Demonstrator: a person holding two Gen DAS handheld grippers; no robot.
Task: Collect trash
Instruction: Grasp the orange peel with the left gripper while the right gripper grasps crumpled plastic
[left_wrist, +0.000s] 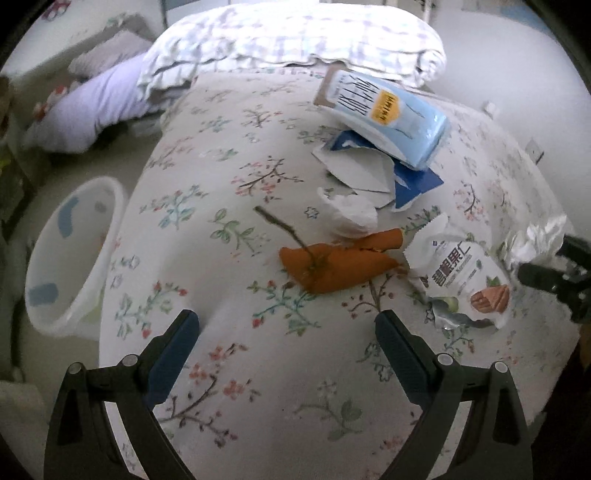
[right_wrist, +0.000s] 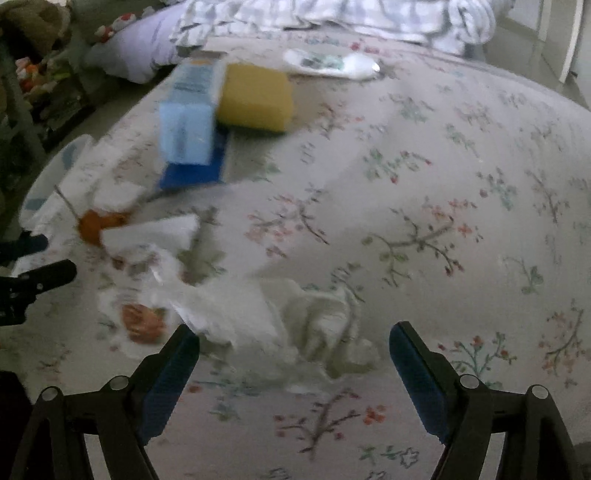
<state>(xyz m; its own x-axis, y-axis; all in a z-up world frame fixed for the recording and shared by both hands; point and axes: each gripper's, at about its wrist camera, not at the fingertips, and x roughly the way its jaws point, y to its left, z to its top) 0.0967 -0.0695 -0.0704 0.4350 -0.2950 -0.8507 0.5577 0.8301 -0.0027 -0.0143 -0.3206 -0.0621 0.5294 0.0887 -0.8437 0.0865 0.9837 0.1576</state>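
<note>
Tongs (right_wrist: 294, 341) agape over crumpled wrapper (right_wrist: 321, 325)

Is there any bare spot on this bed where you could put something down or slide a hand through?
Yes: the floral sheet lies bare between the white bin at the bed's edge and the orange peel, and in front of the left gripper. The crowded part runs from the blue tissue pack through torn paper to the nut bag.

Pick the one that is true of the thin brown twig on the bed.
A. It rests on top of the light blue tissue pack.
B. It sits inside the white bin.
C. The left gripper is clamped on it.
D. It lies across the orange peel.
D: in the left wrist view the twig runs down onto the orange peel, with the open left gripper short of it.
</note>
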